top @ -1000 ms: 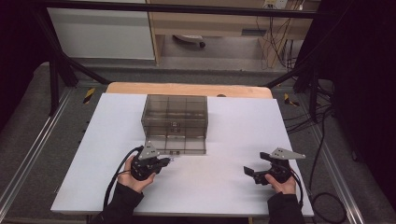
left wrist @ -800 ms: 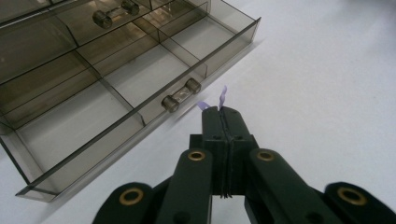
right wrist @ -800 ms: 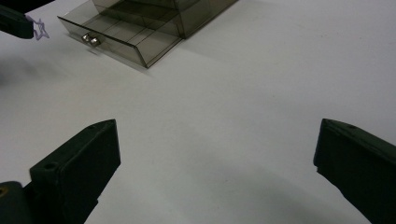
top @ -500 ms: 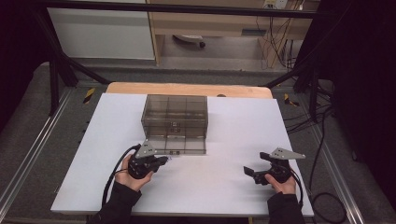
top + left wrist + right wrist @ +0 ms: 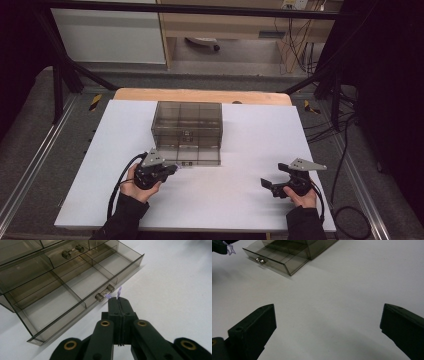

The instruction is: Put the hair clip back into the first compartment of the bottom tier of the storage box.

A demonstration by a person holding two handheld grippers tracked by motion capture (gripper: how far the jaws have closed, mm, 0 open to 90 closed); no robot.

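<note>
Where left claw (image 5: 119,300) pinches, purple scrap (image 5: 119,292) mostly hidden.

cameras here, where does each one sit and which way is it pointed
High view: above the person's side, looking forward and down on the table; both hands and grippers show.
Left gripper view: rides the left gripper, jaws shut on a small purple thing, facing the open drawer.
Right gripper view: rides the right gripper, jaws open over the table.
All share the drawer.
</note>
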